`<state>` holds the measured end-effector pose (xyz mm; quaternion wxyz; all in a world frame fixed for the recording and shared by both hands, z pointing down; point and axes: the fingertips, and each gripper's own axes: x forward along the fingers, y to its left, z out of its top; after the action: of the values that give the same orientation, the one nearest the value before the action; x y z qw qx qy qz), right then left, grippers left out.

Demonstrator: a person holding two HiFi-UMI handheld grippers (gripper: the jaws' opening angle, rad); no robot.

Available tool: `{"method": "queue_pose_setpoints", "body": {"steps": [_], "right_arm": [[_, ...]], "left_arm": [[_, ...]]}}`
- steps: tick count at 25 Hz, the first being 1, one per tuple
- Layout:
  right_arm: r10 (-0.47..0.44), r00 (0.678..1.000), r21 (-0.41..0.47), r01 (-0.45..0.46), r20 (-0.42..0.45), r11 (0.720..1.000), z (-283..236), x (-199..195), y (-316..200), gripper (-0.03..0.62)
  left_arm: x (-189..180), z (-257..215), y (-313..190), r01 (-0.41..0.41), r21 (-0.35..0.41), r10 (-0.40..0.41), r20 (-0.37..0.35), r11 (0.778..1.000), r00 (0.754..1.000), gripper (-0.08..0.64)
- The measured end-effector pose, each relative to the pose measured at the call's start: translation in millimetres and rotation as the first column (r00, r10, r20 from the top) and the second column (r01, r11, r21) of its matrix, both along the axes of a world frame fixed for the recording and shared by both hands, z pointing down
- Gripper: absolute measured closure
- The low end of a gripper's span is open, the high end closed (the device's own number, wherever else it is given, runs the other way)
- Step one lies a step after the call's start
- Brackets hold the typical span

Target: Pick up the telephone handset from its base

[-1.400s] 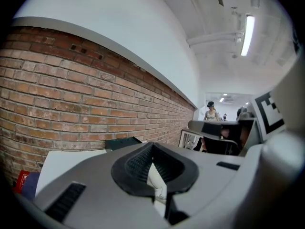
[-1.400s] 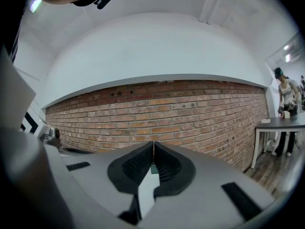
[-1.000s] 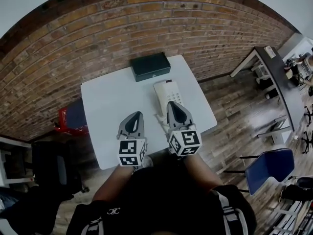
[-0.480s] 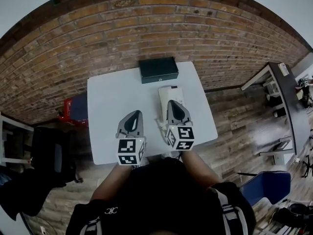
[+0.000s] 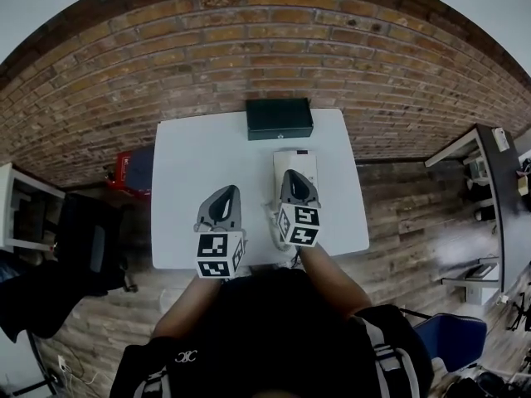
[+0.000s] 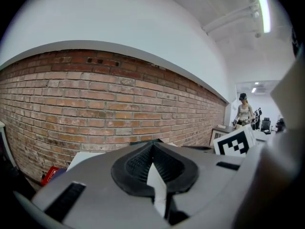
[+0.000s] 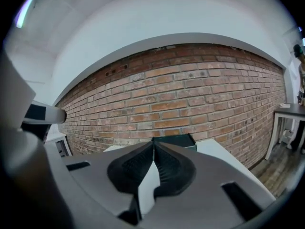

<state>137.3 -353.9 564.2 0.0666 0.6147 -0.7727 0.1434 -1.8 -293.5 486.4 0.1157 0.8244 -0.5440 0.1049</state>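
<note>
Jaws on my left gripper (image 6: 152, 146) and right gripper (image 7: 153, 141) are pressed together, holding nothing. Telephone (image 5: 295, 161), handset on its base I think, sits on the table (image 5: 191, 164) just ahead of my right one, so I'm lined up to grab it.

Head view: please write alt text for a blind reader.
A person holds the left gripper and right gripper, both shut, over a table, the right one above a white telephone. A dark box stands at the far edge, by a brick wall.
</note>
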Motion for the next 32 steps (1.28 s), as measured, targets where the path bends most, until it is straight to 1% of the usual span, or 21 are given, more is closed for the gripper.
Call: {"method": "queue_pose_setpoints", "body": {"steps": [3, 6, 9, 13, 16, 19, 21, 24, 27, 32], "right_arm": [[-0.020, 1.000, -0.039, 0.020, -0.010, 0.999, 18, -1, -7, 0.592], [-0.060, 0.998, -0.049, 0.059, 0.001, 0.997, 29, -5, -15, 0.581], [-0.097, 0.995, -0.111, 0.097, 0.000, 0.989, 48, -9, -22, 0.489], [-0.086, 0.995, -0.176, 0.077, -0.044, 0.981, 73, -6, -31, 0.408], [-0.070, 0.993, -0.216, 0.050, -0.090, 0.975, 89, -5, -38, 0.400], [-0.047, 0.989, -0.235, 0.013, -0.140, 0.972, 105, -3, -48, 0.399], [-0.043, 0.987, -0.261, 0.001, -0.154, 0.965, 115, -3, -53, 0.397], [-0.040, 0.987, -0.317, -0.011, -0.153, 0.948, 121, -7, -53, 0.394], [-0.018, 0.987, -0.352, -0.040, -0.161, 0.935, 129, -6, -53, 0.393], [0.009, 0.992, -0.419, -0.063, -0.129, 0.906, 152, -2, -52, 0.391]], "left_arm": [[0, 3, -2, 0.022, -0.009, -0.022, 0.011, 1.000, 1.000, 0.558], [0, 4, -5, 0.045, -0.014, -0.045, 0.020, 0.999, 0.999, 0.558], [1, 4, -6, 0.064, -0.013, -0.064, 0.029, 0.998, 0.998, 0.558], [-6, 3, -6, 0.102, -0.011, -0.101, 0.038, 0.995, 0.994, 0.558], [-17, 3, -5, 0.134, -0.014, -0.133, 0.046, 0.991, 0.990, 0.558], [-27, 5, -4, 0.162, -0.023, -0.161, 0.052, 0.986, 0.986, 0.558], [-32, 6, -3, 0.177, -0.029, -0.175, 0.056, 0.984, 0.983, 0.557], [-38, 8, -2, 0.192, -0.037, -0.190, 0.062, 0.981, 0.980, 0.558], [-43, 10, -1, 0.209, -0.042, -0.206, 0.067, 0.977, 0.976, 0.558], [-48, 11, 2, 0.234, -0.054, -0.231, 0.056, 0.971, 0.971, 0.558]]}}
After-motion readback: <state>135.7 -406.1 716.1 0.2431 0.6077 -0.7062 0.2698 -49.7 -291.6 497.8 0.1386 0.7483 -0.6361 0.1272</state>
